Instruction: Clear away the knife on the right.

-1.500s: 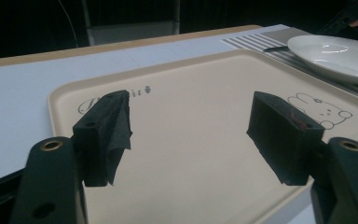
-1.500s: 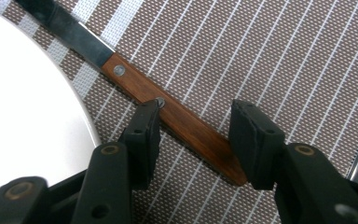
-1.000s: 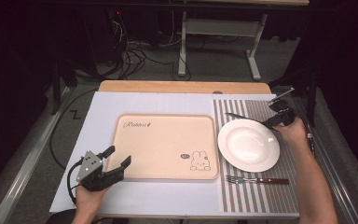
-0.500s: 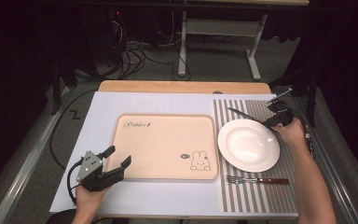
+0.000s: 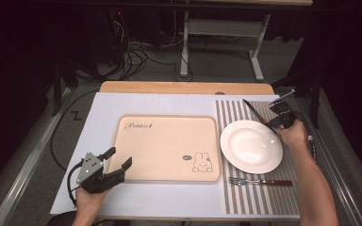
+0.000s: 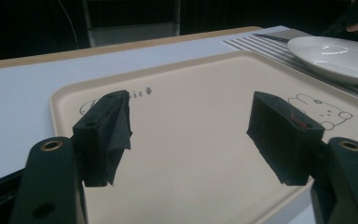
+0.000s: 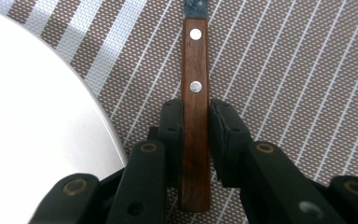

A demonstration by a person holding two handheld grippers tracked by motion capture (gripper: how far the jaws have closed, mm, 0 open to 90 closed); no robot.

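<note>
right gripper [image 7: 196,135]: jaws have just been closing, now pressing on the wooden-handled steel knife [image 7: 195,84] | knife lies on striped brown placemat [image 7: 279,70], beside round white plate [image 7: 32,102] | left gripper [image 6: 191,130]: jaws wide open above beige tray [image 6: 205,93] | judgement: knife secured, ready to lift

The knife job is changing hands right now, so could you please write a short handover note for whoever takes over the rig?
Right gripper: its jaws have just been closing and now press on both sides of the wooden handle of the knife, which lies on the striped placemat beside the white plate.
Left gripper: open, holding nothing, hovering over the near left corner of the beige tray.
Fork: on the placemat, in front of the plate, untouched.
Done: knife gripped.
Left: the knife is not lifted yet; where it goes next cannot be told from the scene. The tray holds nothing so far.
</note>
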